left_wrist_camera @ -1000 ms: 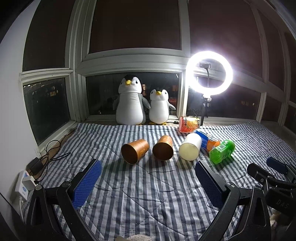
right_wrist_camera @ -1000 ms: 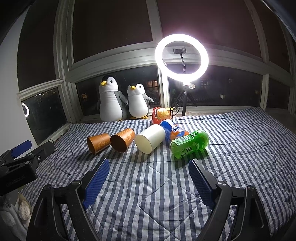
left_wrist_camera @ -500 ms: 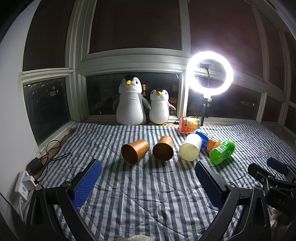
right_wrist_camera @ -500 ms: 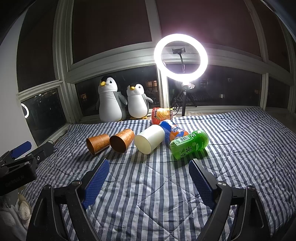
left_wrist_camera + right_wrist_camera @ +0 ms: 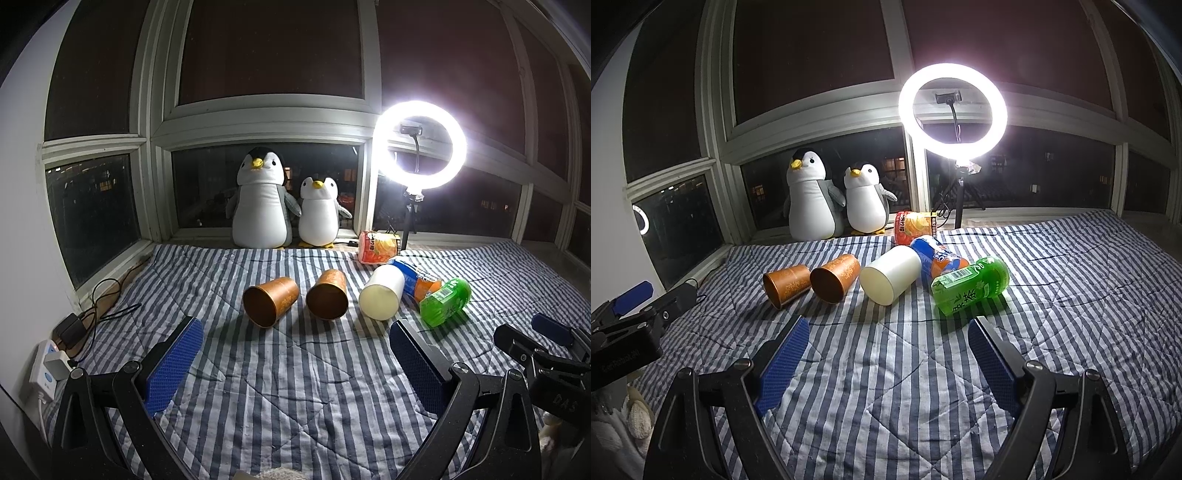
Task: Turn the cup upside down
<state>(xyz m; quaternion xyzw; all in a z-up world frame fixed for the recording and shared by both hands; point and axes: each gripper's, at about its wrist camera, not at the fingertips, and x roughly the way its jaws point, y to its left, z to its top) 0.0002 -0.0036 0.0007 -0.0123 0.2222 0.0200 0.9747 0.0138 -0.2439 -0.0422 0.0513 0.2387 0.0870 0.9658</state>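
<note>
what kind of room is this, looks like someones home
Probably a home bay-window nook at night, used as a recording spot: a striped quilt spread below dark window panes, two plush penguins on the sill, and a lit ring light on a tripod.

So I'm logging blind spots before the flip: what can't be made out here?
- Blue-orange bottle: left wrist view, partly behind the white cup and green bottle.
- Right gripper: left wrist view, cut off by the frame edge.
- Orange snack can: right wrist view, print too small.

Three cups (image 5: 270, 301); two penguins (image 5: 261, 206); three bottles (image 5: 445, 302).
</note>
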